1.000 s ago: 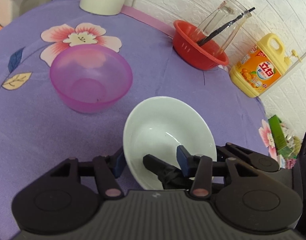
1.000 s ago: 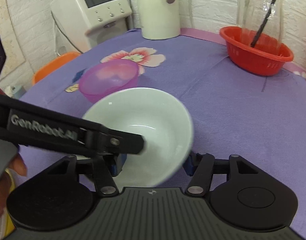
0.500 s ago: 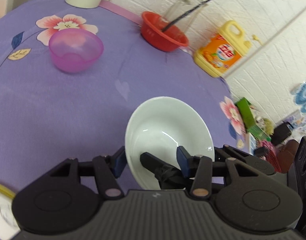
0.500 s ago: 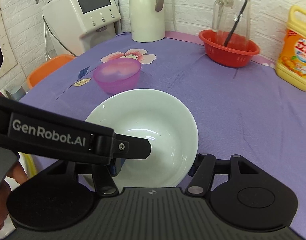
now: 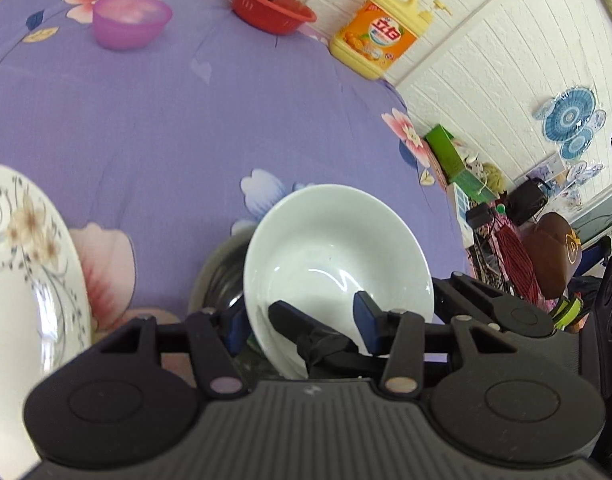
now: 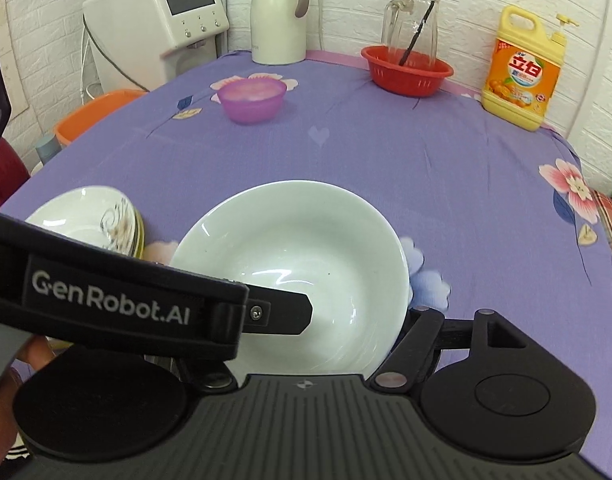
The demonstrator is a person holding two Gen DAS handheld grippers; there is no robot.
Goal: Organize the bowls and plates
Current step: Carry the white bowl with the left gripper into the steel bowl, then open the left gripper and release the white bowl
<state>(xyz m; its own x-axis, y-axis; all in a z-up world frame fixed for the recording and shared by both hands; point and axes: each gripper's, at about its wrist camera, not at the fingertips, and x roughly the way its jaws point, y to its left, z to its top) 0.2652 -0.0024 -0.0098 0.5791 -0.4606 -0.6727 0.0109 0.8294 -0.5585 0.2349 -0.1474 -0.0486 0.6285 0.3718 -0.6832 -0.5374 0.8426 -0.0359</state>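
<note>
Near-left edge of the table (image 6: 386, 168): floral plates (image 6: 86, 216) already stacked. Just right of them, near edge, the white bowl (image 5: 338, 256) hangs over a steel bowl (image 5: 218, 272), pinched by its rim in the left gripper (image 5: 302, 320). Right gripper (image 6: 306, 344) has just been opening, jaws wide, bowl between them but pads off it. Far-left side: purple bowl (image 6: 252, 100) alone, prob. next. Est. abt halfway.

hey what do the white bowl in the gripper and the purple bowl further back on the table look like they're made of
White bowl: probably glazed ceramic or porcelain, since it is opaque and glossy with sharp curved light streaks inside.
Purple bowl: likely plastic, since it is translucent and tinted, with light glowing softly through its wall and a duller sheen.
</note>
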